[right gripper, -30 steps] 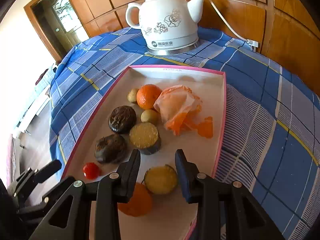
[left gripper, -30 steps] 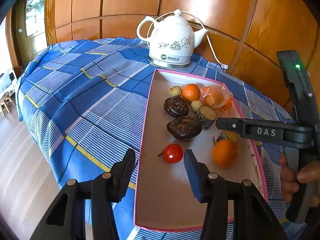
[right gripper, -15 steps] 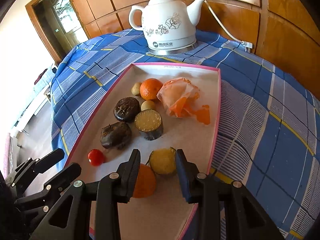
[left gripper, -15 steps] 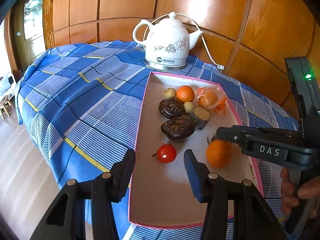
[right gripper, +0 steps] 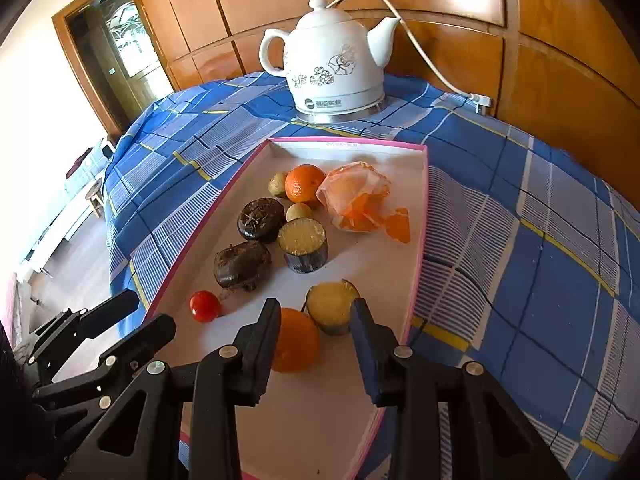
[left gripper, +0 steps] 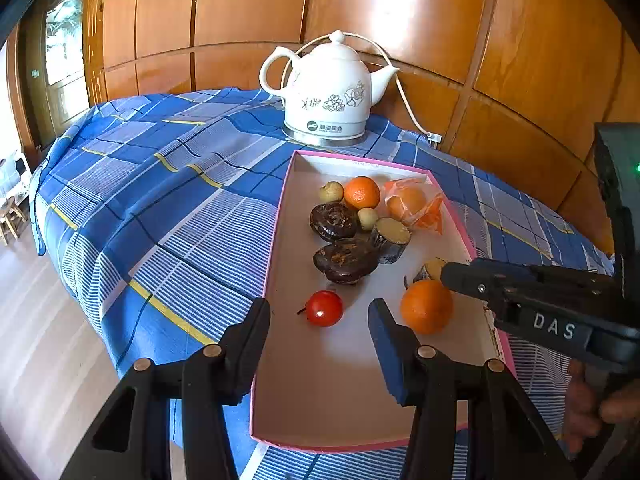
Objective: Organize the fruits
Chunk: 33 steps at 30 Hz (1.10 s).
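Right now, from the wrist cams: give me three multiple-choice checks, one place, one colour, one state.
1. Where does the kettle stand?
A. inside the tray
B. on the cloth, beyond the tray's far end
C. on the floor

2. What colour is the rim of the tray?
A. pink
B. green
C. black

3. What state is the left gripper in?
A. shut on an orange
B. shut on the kettle's handle
C. open, holding nothing

Key:
1 B: its base sits on the blue check cloth past the far rim.
2 A: a pink edge runs all round.
3 C: its fingers stand apart, and the tomato lies on the tray beyond them.
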Each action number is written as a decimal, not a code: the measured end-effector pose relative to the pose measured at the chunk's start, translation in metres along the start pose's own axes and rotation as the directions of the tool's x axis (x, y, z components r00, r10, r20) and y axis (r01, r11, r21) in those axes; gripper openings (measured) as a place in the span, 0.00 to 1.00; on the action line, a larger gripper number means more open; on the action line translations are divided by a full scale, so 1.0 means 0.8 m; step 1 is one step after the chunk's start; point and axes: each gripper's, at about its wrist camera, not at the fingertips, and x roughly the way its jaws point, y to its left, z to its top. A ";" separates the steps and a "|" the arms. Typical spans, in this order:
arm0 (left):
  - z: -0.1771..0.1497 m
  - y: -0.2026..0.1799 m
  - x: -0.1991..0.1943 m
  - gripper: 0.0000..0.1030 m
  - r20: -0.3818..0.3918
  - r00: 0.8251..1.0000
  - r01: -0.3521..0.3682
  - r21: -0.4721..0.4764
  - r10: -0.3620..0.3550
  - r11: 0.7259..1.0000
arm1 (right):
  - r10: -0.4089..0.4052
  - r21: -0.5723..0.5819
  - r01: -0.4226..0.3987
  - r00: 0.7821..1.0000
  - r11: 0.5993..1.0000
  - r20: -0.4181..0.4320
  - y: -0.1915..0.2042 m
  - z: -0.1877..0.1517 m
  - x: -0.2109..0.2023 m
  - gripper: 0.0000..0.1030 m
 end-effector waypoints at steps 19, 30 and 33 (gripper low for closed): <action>-0.014 -0.012 -0.036 0.78 0.101 0.995 -0.025 0.017 0.023 1.000 | -0.210 0.106 0.194 0.962 0.975 0.172 0.001 -0.059 -0.073 0.37; -0.020 -0.021 -0.053 1.00 0.148 0.989 -0.034 0.033 0.028 0.999 | -0.274 0.141 0.251 0.944 0.958 0.182 -0.002 -0.083 -0.083 0.37; -0.019 -0.020 -0.053 1.00 0.151 0.988 -0.033 0.026 0.028 0.999 | -0.274 0.138 0.251 0.944 0.958 0.185 -0.002 -0.084 -0.084 0.37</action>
